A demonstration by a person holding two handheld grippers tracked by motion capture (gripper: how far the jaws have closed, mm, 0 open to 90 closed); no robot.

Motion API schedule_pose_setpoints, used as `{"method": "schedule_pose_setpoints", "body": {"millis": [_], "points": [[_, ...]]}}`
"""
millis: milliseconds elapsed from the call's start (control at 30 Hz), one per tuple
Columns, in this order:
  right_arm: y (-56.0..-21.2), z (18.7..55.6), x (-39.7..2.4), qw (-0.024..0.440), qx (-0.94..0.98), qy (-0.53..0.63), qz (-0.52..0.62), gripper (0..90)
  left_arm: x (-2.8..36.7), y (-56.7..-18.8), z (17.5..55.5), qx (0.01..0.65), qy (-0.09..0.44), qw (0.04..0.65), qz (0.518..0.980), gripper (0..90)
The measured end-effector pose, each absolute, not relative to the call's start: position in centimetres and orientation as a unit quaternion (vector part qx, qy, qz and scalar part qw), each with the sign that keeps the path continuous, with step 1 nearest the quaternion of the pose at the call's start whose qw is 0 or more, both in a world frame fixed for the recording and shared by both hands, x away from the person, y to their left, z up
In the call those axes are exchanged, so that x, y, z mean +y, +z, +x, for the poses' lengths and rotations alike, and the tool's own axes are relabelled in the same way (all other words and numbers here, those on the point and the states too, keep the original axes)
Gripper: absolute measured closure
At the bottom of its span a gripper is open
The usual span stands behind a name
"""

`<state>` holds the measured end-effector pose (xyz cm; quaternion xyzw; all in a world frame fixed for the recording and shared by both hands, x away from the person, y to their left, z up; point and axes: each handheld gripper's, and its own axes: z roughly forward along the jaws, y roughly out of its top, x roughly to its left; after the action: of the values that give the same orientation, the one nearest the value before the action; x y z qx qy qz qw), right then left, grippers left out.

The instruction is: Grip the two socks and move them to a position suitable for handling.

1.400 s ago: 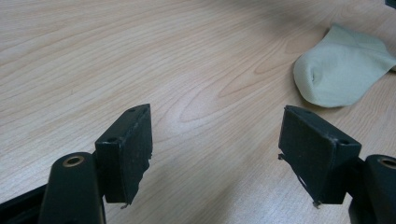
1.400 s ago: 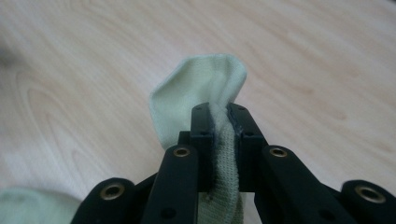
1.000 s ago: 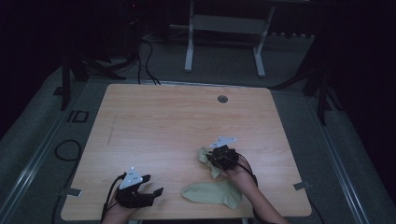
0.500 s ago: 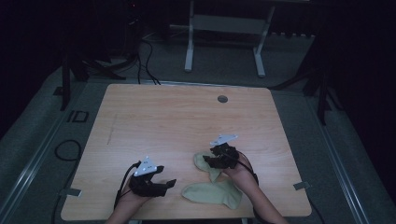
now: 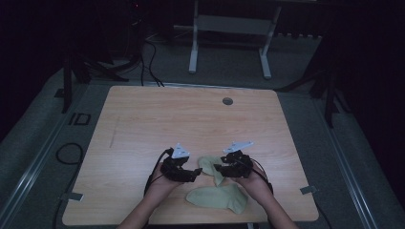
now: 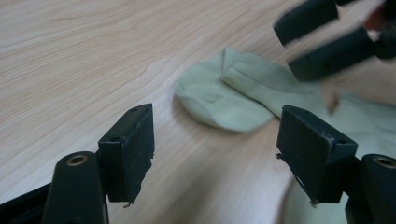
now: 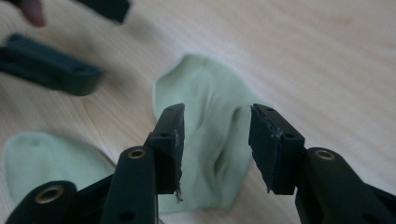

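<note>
Two pale green socks lie on the wooden table [image 5: 143, 124]. One sock [image 5: 218, 198] is flat near the front edge. The other sock [image 5: 209, 166] is crumpled between the two grippers. My left gripper [image 5: 195, 172] is at its left, open wide, with the sock [image 6: 224, 98] just ahead of its jaws on the table. My right gripper [image 5: 218, 168] is at its right, open, jaws either side of a raised fold of the sock [image 7: 210, 116]. In the left gripper view the right gripper [image 6: 322, 42] shows at the top right. The flat sock [image 7: 46, 158] shows at the lower left of the right gripper view.
A round cable hole [image 5: 228, 101] sits near the table's far edge. Both hands come in over the front edge. Behind the table stand a metal frame [image 5: 229, 43] and loose cables [image 5: 143, 52] on the floor.
My left gripper has moved right and forward, from the table's front left up to the crumpled sock. The right gripper and sock shifted slightly nearer the front edge.
</note>
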<state>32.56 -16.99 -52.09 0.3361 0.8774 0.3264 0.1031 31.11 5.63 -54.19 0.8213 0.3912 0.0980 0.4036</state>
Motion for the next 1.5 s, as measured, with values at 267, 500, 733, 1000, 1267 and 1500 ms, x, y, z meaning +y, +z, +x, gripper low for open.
{"method": "schedule_pose_setpoints", "body": {"millis": [267, 500, 733, 1000, 1267, 1500], "points": [[-53.7, 32.8, -16.7, 0.096, 0.883, 0.309, 0.341, 62.0, 3.6, -55.7, 33.7, 0.402, 0.093, 0.367, 0.834, 44.5], [-54.4, 32.8, -17.1, 0.094, 0.884, 0.306, 0.341, 80.4, 3.1, -56.0, 34.3, 0.400, 0.122, 0.344, 0.841, 67.3], [-53.6, 32.5, -17.9, 0.104, 0.873, 0.328, 0.346, 85.1, 2.7, -55.9, 33.8, 0.393, 0.126, 0.355, 0.839, 88.3], [-49.8, 32.5, -21.0, 0.130, 0.844, 0.367, 0.368, 85.1, 4.1, -54.1, 33.1, 0.397, 0.141, 0.369, 0.828, 88.8], [-49.1, 33.0, -24.4, 0.131, 0.827, 0.363, 0.408, 84.9, 4.9, -52.3, 31.5, 0.390, 0.146, 0.380, 0.826, 88.7], [-52.4, 33.2, -24.3, 0.114, 0.833, 0.346, 0.416, 83.9, 5.0, -54.5, 31.8, 0.398, 0.130, 0.354, 0.837, 88.5]]}}
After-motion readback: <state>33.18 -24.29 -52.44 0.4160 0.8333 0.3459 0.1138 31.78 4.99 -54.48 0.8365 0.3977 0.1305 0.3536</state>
